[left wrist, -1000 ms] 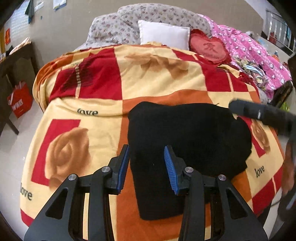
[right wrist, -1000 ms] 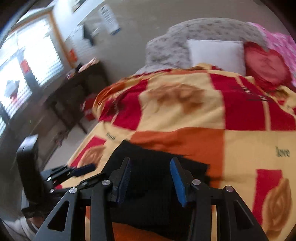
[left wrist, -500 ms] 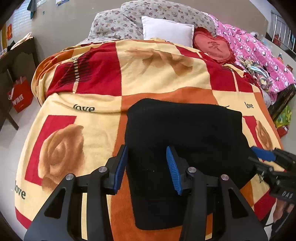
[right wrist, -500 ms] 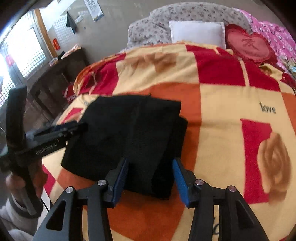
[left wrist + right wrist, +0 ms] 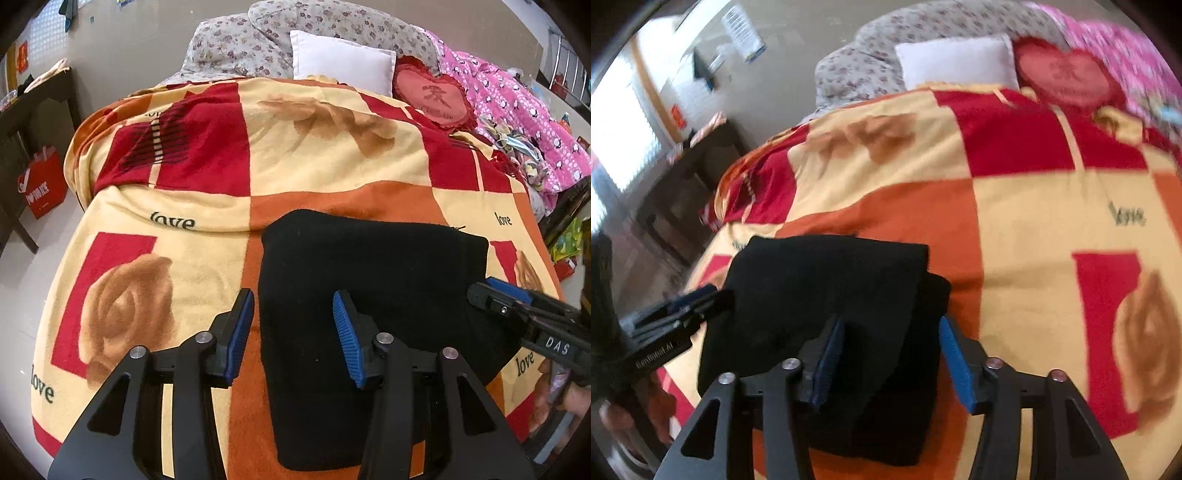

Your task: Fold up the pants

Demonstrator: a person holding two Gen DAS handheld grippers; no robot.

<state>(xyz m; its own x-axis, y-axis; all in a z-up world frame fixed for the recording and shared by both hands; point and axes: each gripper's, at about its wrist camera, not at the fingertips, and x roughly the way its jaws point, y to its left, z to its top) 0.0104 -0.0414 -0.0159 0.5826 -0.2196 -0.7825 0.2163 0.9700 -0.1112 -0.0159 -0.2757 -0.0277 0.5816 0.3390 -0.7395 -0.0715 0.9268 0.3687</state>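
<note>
Spread over the bed (image 5: 55, 280) is a red, orange and cream blanket (image 5: 332, 162) with roses, and at its near end lie the black pants (image 5: 369, 280), folded into a thick, roughly square stack. Both tongs hang just above that stack with their blue pads apart and opening, gripping nothing — the left tongs (image 5: 293, 325) straddle its left edge, one pad over the blanket and one over the cloth. At the stack's right side, the right tongs (image 5: 892, 354) have dark cloth showing between their pads; a white pillow (image 5: 340, 61) and a red heart cushion (image 5: 436, 96) sit at the bed's far end.
</note>
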